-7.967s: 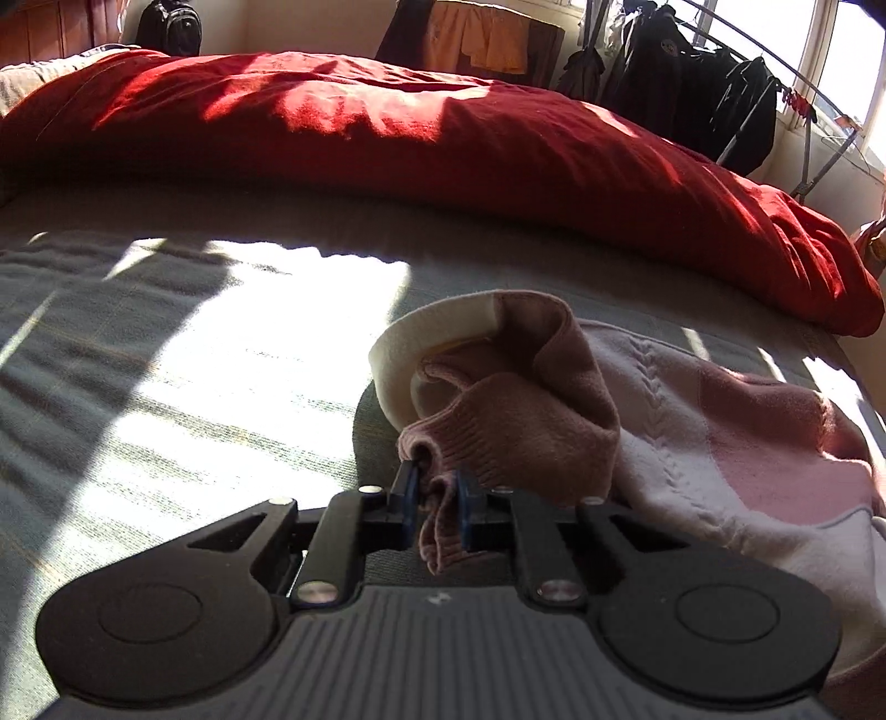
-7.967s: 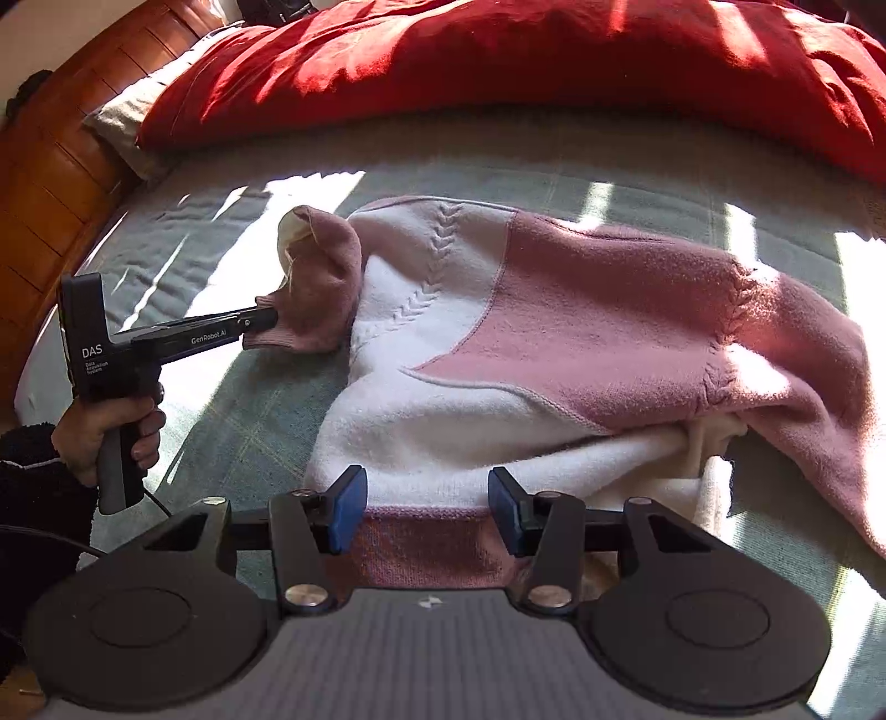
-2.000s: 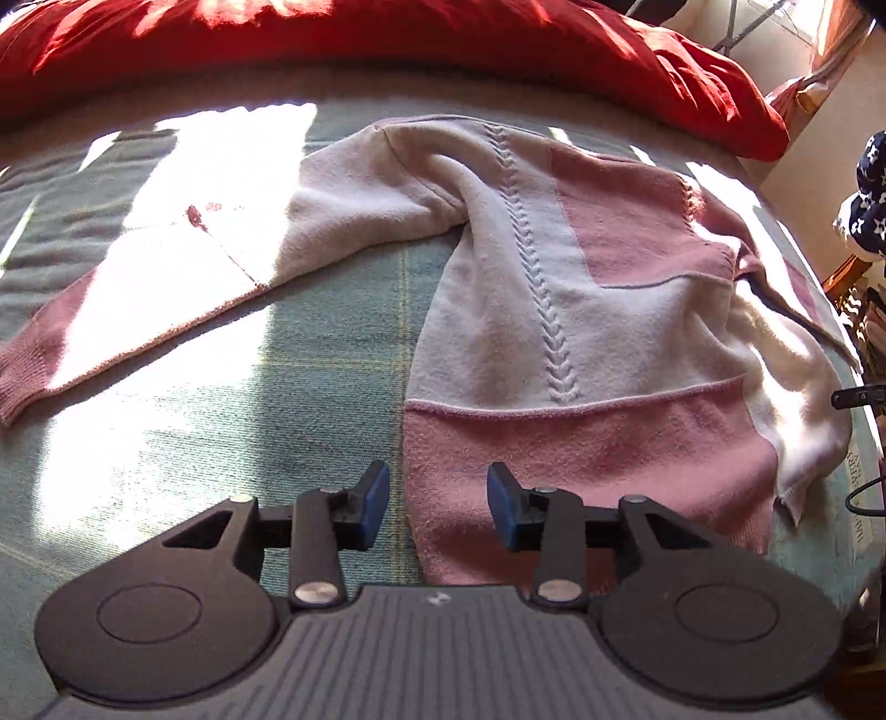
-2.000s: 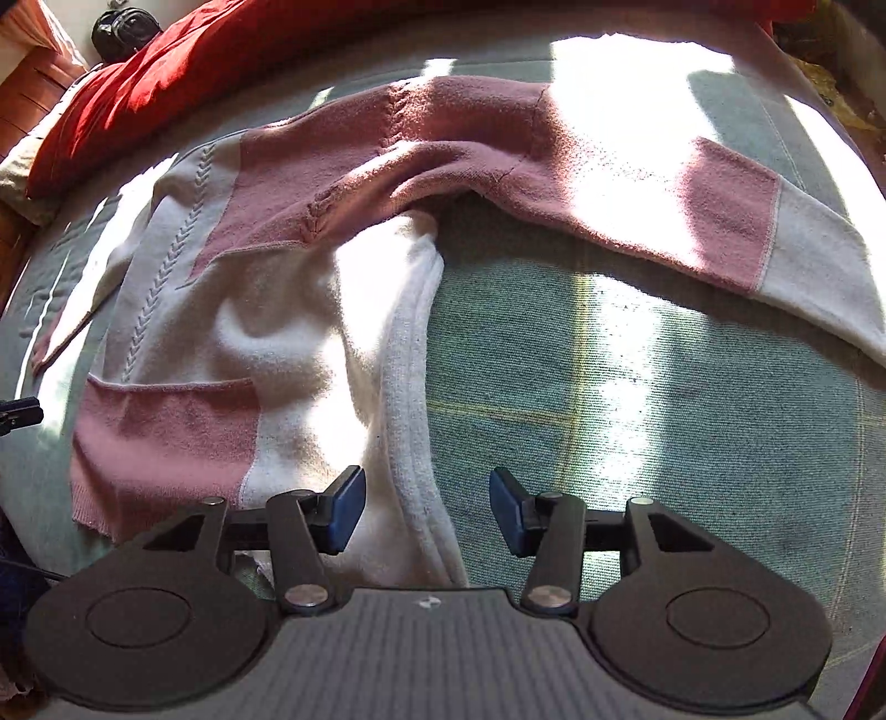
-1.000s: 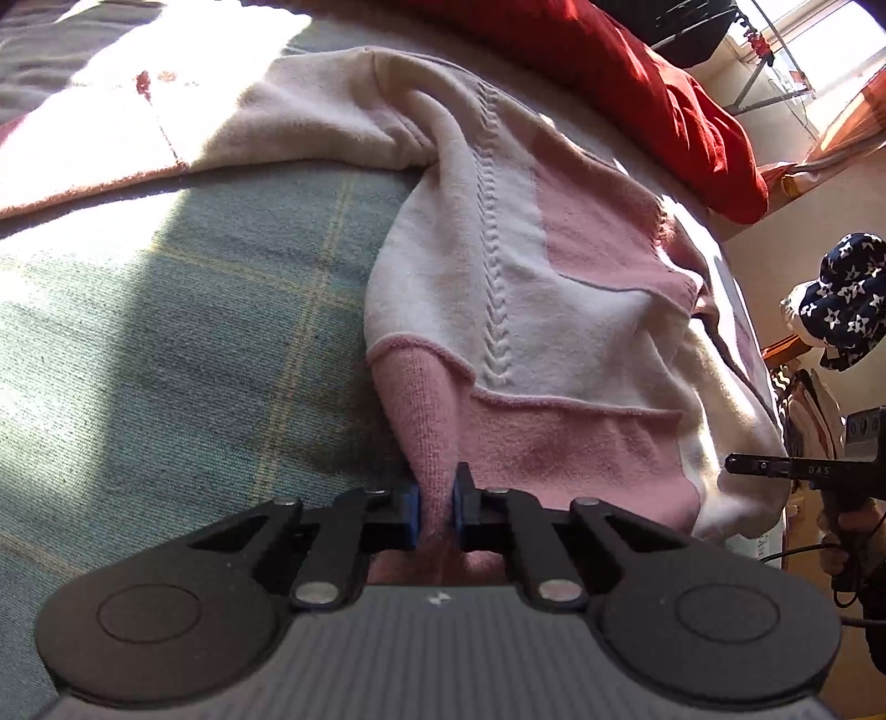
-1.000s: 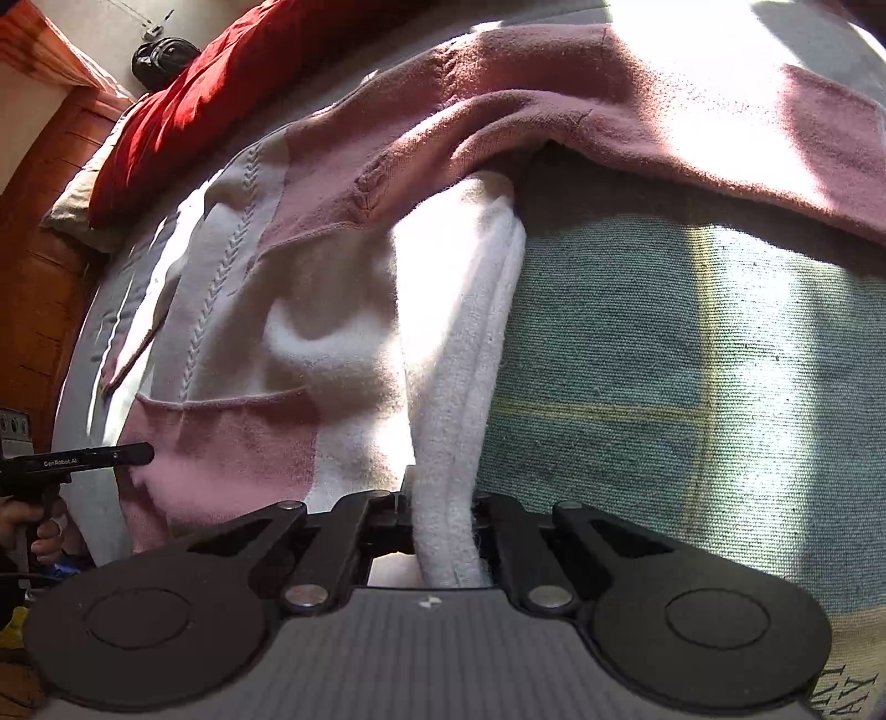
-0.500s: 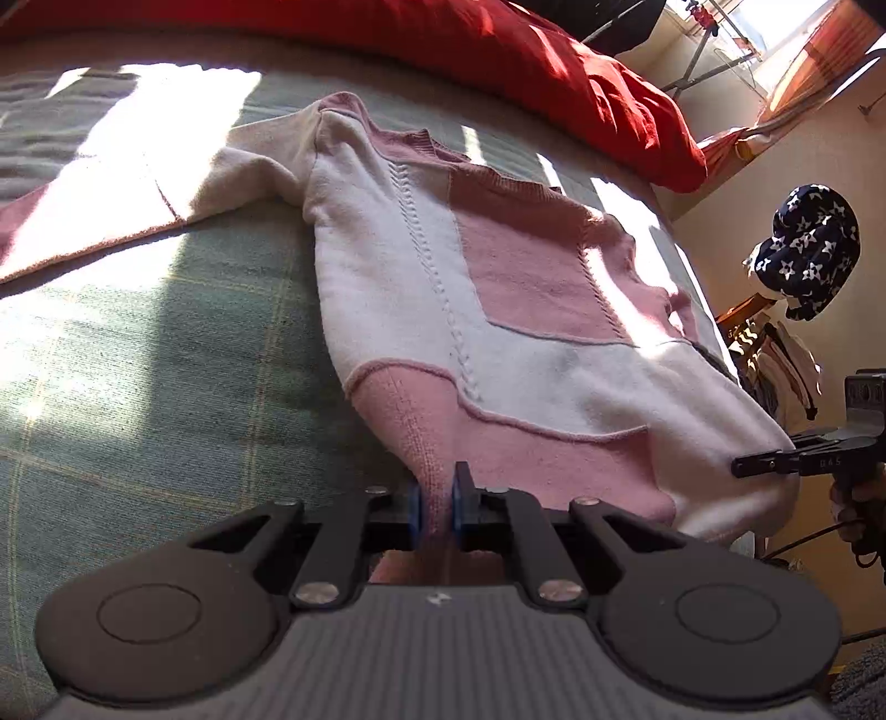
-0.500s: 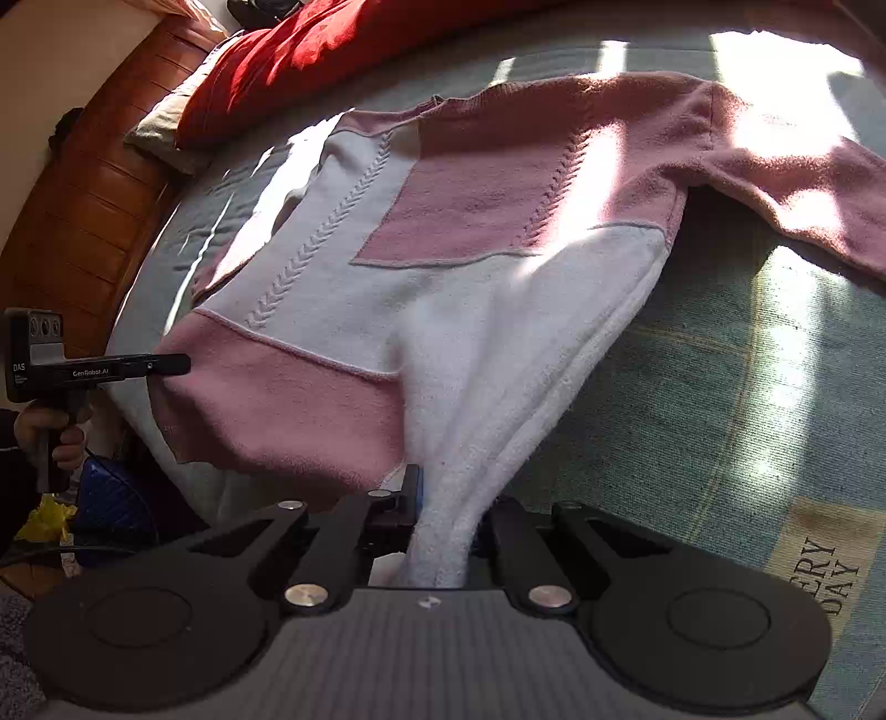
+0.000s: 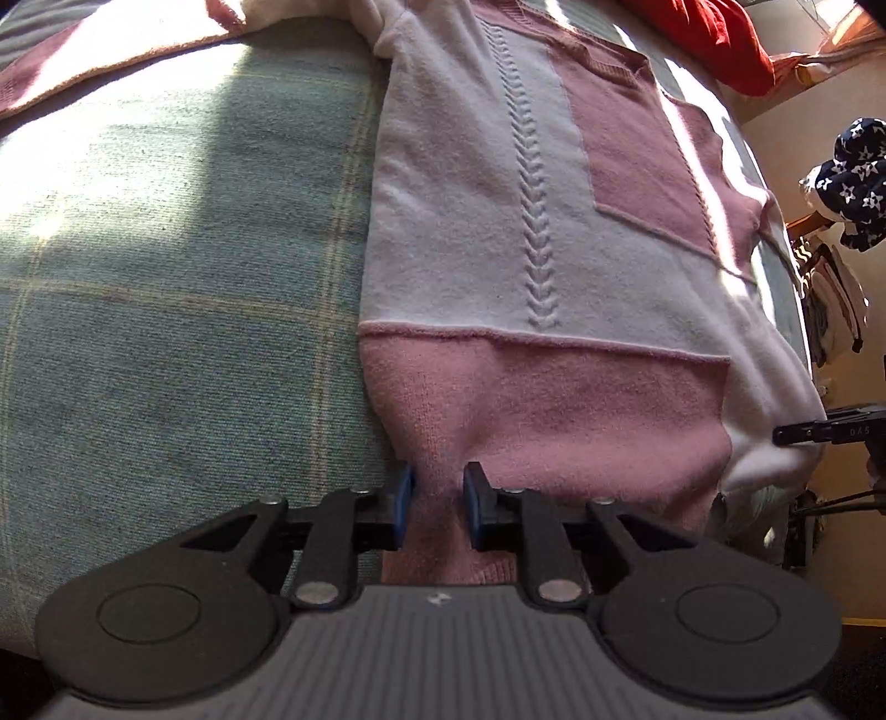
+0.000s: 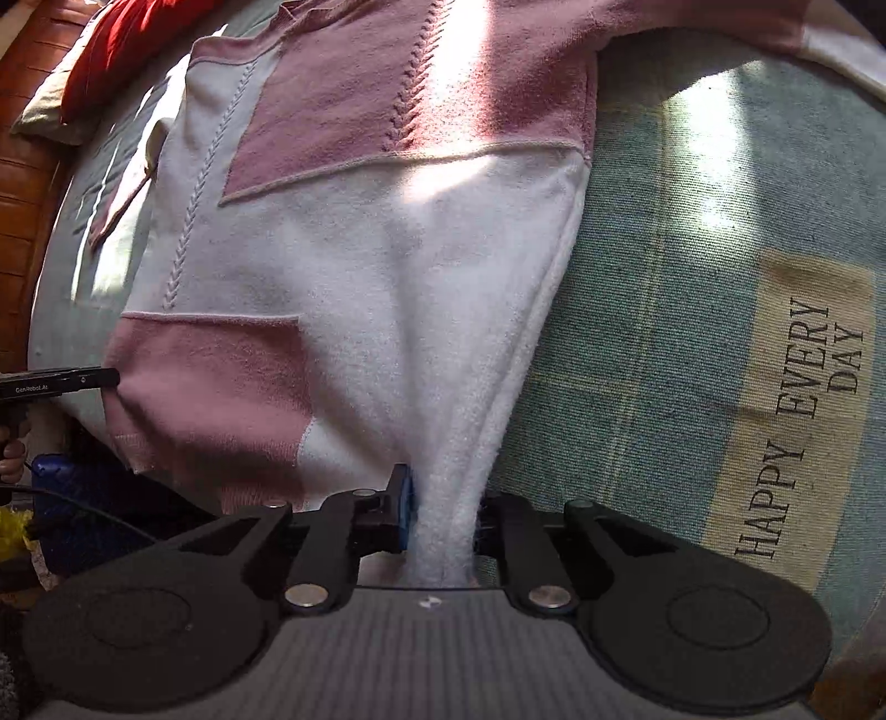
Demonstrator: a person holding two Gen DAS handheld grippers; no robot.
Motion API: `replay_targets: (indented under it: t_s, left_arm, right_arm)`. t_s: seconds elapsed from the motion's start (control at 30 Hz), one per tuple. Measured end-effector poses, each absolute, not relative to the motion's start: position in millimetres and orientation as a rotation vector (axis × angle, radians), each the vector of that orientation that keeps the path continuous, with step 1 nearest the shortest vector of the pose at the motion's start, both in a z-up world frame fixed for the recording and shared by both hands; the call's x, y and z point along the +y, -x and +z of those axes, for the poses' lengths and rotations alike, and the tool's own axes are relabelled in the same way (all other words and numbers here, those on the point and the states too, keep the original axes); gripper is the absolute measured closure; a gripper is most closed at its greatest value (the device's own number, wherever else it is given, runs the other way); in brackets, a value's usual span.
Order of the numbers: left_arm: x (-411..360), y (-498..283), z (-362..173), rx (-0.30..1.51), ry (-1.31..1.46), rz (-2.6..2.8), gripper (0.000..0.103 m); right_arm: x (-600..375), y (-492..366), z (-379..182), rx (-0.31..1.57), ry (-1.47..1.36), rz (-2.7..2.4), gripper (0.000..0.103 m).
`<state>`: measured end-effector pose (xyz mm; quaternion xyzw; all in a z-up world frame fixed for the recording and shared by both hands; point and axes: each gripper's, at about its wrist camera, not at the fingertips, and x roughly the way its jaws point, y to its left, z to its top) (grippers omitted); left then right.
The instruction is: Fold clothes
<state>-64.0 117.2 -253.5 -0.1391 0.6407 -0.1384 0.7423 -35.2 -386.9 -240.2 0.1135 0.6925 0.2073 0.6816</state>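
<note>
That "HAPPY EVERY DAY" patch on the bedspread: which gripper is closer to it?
Right. The right gripper, clamped on the sweater's white corner, sits beside the patch; the left gripper holds the pink corner, farther off.

We are in a bedroom in someone's home. The surface that fills both views is a bed (image 9: pixel 166 249) with a green checked cover, and a cloth patch (image 10: pixel 792 410) sewn onto it reads "HAPPY EVERY DAY". A red duvet (image 9: pixel 714 33) lies bunched along the far side, and in the right wrist view it rests by a beige pillow (image 10: pixel 50 105) against a brown wooden headboard (image 10: pixel 27 183). Beyond the bed's edge we see a plain cream wall (image 9: pixel 819 111), a navy cloth with white stars (image 9: pixel 855 183) hanging, and other garments (image 9: pixel 830 310) below it. A knitted pink and white sweater (image 9: pixel 498 221) is spread on the bed, and patches of sunlight fall across the cover.
</note>
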Motion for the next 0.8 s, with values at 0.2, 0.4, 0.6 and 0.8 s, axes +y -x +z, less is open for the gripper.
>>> replay_targets:
  t_s: [0.2, 0.4, 0.6, 0.8]
  left_arm:
    - [121.3, 78.3, -274.7, 1.428, 0.318, -0.333, 0.056]
    - [98.6, 88.1, -252.8, 1.357, 0.138, -0.327, 0.065]
    - [64.1, 92.6, -205.8, 1.175, -0.035, -0.431, 0.063]
    - [1.7, 87.0, -220.2, 1.161, -0.043, -0.700, 0.064]
  right_arm:
    - [-390.5, 46.9, -249.2, 1.550, -0.235, 0.396, 0.070]
    - [-386.8, 55.7, -244.1, 1.523, -0.130, 0.310, 0.069]
    - [-336.1, 57.2, -245.3, 1.454, -0.053, 0.468, 0.067]
    - [-269.9, 56.3, -248.6, 1.359, 0.016, 0.702, 0.067]
